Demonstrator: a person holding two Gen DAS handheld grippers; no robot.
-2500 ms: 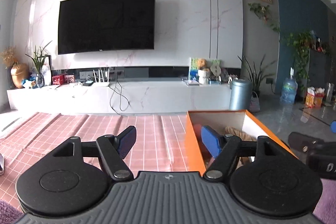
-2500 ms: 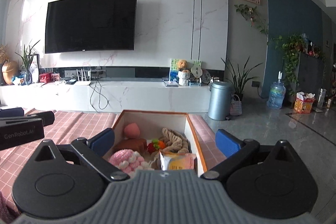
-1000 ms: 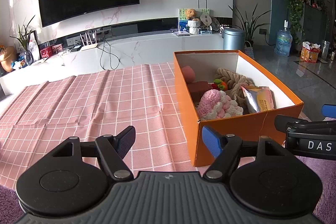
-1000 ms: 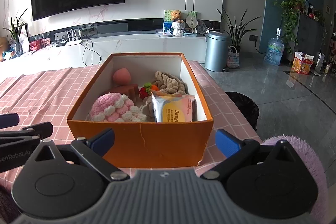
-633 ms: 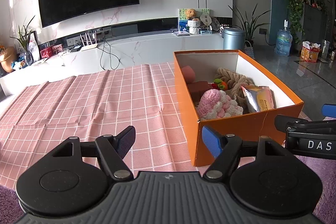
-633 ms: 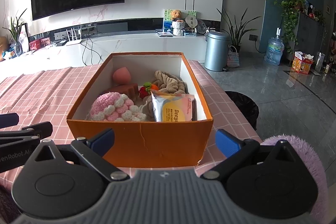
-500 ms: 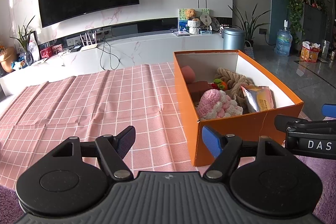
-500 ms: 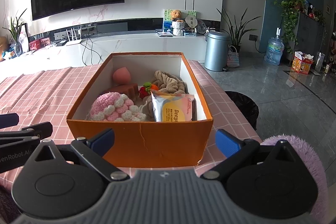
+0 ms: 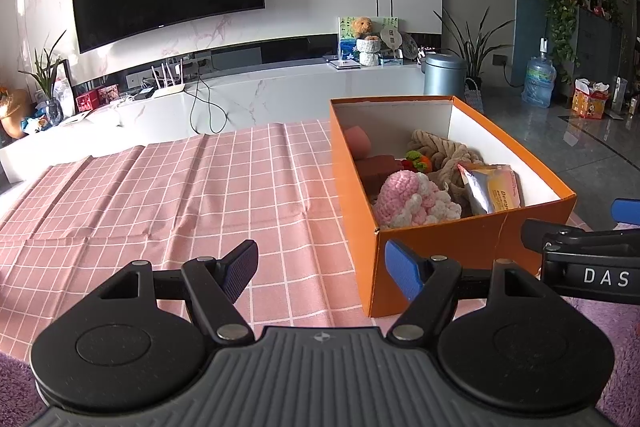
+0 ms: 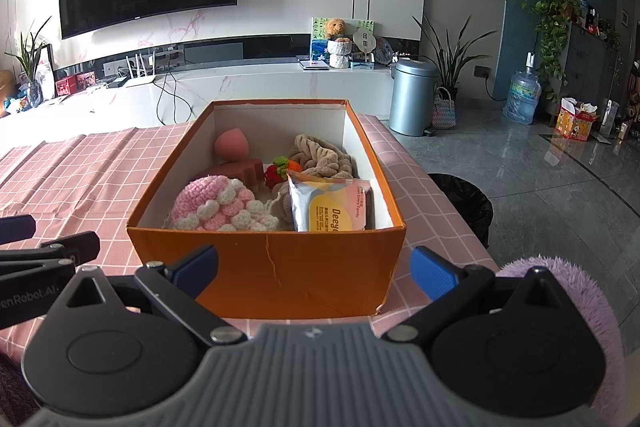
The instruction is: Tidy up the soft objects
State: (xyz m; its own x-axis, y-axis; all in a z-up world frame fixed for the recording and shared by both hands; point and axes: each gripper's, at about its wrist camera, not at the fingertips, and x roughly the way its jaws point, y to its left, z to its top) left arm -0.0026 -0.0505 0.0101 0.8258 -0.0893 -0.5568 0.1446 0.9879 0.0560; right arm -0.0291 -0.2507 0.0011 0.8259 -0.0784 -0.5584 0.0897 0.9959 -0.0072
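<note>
1. Your orange box sits open on the table, holding all the soft items.
2. The pink-and-white crochet piece lies at the box's 7 o'clock corner.
3. The wipes pack leans upright at 5 o'clock, against the near wall.
4. The beige knotted cloth rests at 1 o'clock.
5. The pink sponge egg sits at 11 o'clock.

Table, pink checked cloth; orange box on it.
</note>
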